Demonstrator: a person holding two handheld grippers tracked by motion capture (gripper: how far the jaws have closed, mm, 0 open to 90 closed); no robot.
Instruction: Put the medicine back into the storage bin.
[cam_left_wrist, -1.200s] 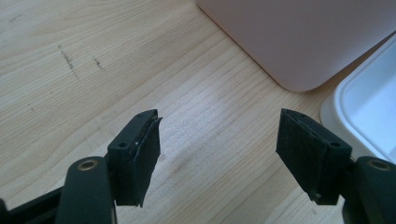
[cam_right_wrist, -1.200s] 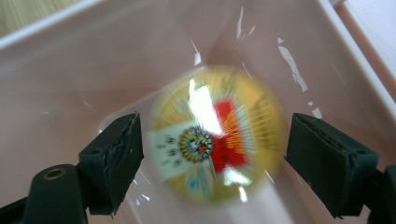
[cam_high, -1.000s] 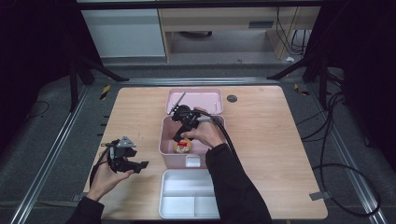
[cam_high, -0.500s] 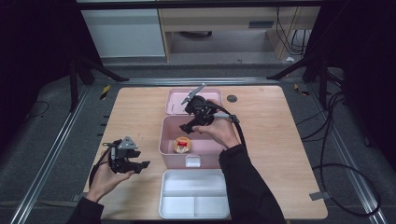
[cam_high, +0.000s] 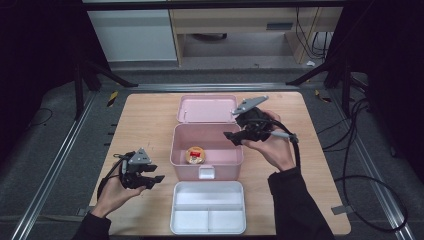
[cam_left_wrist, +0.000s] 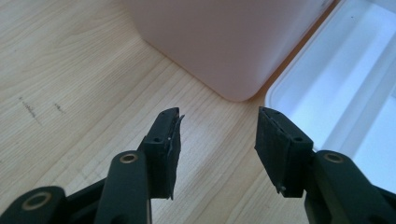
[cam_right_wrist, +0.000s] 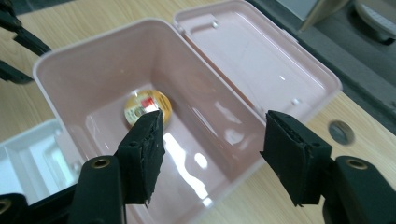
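- My right claw (cam_high: 234, 136) hangs above the right rim of the pink box (cam_high: 207, 165), and its jaws have just been narrowing with nothing between them; it is released, holding nothing.
- The small round jar (cam_high: 195, 155) with the orange-and-red label lies on the box floor, toward the front left corner, touching neither claw.
- The box lid (cam_high: 207, 108) is thrown open flat behind the box, so I judge the next job is to swing it shut.
- To do that well, I would come in behind the box, catch the lid's far edge with one jaw and roll it over the hinge, not drag the whole box.
- My left claw (cam_high: 150, 179) rests low just left of the box's front corner, jaws apart and just narrowing on nothing; it could press the box wall to steady it.
- The white divided tray (cam_high: 208, 215) sits just in front of the box; I keep clear of it.
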